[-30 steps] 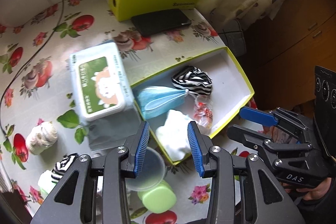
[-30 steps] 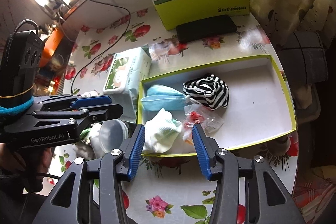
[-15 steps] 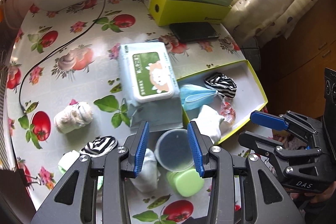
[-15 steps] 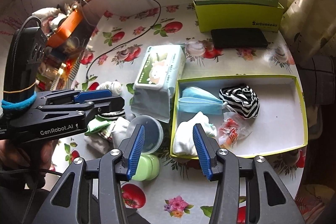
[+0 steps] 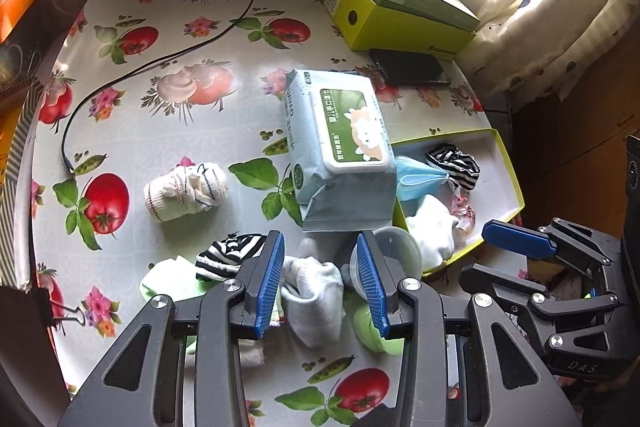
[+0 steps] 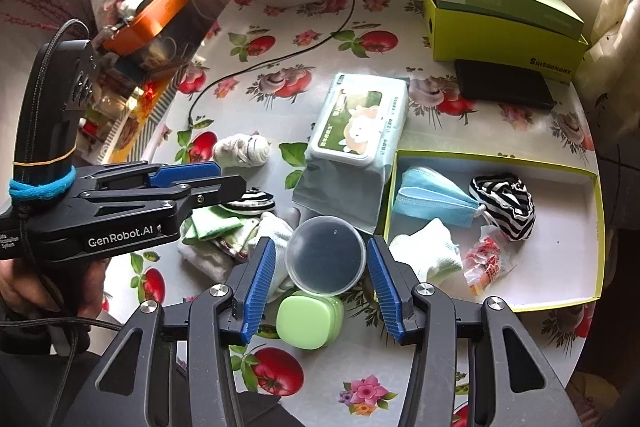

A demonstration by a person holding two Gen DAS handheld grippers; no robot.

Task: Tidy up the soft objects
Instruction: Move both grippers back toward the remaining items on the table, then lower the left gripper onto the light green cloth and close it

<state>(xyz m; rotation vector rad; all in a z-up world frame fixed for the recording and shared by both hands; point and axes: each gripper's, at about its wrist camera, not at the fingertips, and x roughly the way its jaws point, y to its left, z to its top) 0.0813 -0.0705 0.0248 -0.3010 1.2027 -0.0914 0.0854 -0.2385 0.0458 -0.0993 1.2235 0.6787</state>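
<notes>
Blue-padded fingers of the left gripper (image 5: 322, 283) stand apart with nothing clamped, hanging over a white sock (image 5: 316, 301) in the loose heap on the flowered tablecloth (image 5: 180, 131). Beside it lie a striped sock (image 5: 228, 255) and a pale green cloth (image 5: 170, 281); a rolled cream sock (image 5: 186, 189) sits well apart. The wipes pack (image 5: 340, 147) leans against the yellow-rimmed tray (image 5: 510, 183), which holds a blue face mask (image 5: 418, 175) and a striped bundle (image 5: 454, 163).

From the right wrist, the right gripper (image 6: 320, 285) is moderately spread, empty, framing a clear round tub (image 6: 326, 261) and a green case (image 6: 310, 321) below. The left gripper (image 6: 224, 183) hangs over the sock heap (image 6: 224, 231). A white sock (image 6: 430, 257) lies in the tray (image 6: 560, 301).
</notes>
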